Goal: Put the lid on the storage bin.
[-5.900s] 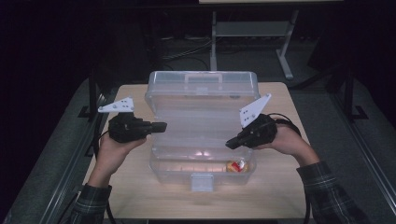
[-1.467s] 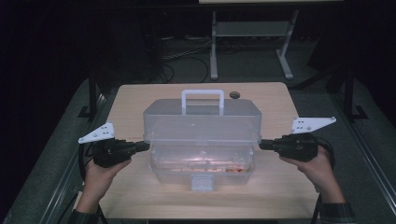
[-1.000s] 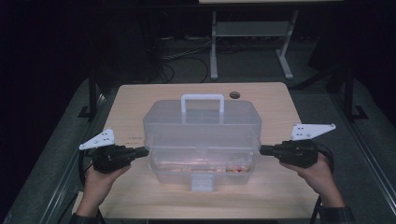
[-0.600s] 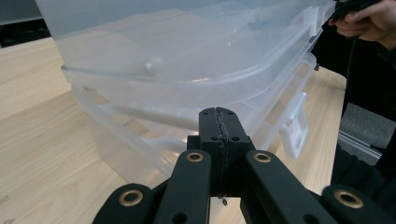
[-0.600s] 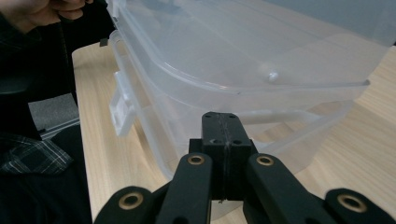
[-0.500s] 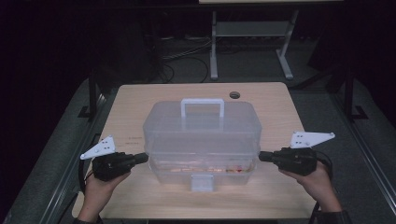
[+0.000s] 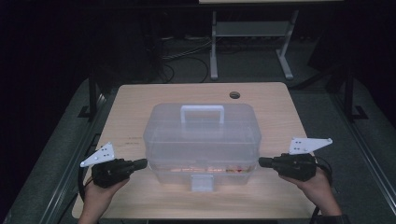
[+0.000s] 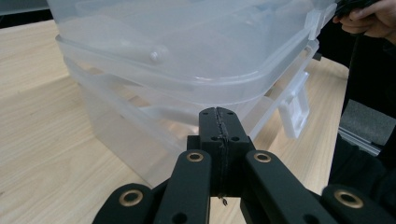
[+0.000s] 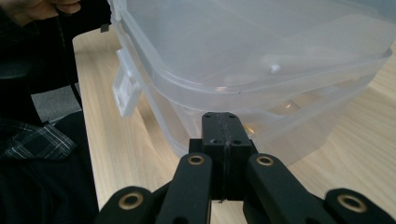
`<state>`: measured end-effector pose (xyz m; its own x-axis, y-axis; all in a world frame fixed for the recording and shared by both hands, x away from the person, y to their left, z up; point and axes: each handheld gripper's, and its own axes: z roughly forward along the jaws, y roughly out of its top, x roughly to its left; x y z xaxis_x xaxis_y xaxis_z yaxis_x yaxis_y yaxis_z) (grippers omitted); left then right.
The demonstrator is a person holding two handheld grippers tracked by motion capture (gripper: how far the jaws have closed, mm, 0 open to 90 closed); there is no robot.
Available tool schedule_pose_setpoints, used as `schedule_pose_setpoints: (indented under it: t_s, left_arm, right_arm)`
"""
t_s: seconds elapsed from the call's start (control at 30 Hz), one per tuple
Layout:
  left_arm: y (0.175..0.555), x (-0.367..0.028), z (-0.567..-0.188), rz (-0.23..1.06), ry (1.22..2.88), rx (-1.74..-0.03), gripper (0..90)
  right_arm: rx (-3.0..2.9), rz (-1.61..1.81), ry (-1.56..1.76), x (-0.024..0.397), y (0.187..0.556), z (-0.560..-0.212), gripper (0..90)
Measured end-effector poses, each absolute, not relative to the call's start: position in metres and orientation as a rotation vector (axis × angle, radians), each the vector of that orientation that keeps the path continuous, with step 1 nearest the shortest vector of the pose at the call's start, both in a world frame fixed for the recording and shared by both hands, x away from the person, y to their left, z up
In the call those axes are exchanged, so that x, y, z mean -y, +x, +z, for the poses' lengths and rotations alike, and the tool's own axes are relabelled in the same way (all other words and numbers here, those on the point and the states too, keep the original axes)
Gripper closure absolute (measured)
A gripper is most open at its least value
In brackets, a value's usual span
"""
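High view: box (image 7: 202, 140) contents blurred thru cloudy plastic.

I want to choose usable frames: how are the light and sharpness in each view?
High view: dim, the room black, the table lit and the clear box faintly hazy. Left gripper view: bright, the box wall sharp, the shut left gripper slightly soft. Right gripper view: equally bright, pale glare on the lid above the right gripper.
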<state>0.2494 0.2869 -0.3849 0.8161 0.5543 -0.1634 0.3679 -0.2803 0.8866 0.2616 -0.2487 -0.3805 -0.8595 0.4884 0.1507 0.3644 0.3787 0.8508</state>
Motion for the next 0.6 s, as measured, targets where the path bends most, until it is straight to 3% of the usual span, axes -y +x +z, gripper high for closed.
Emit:
schedule_pose_setpoints:
  t_s: [0.6]
  left_arm:
    - [0.2489,-0.2860,-0.3902,0.217,1.943,-0.707,90.0]
  right_arm:
    - [-2.538,1.457,0.766,0.2457,0.2562,-0.3872,89.9]
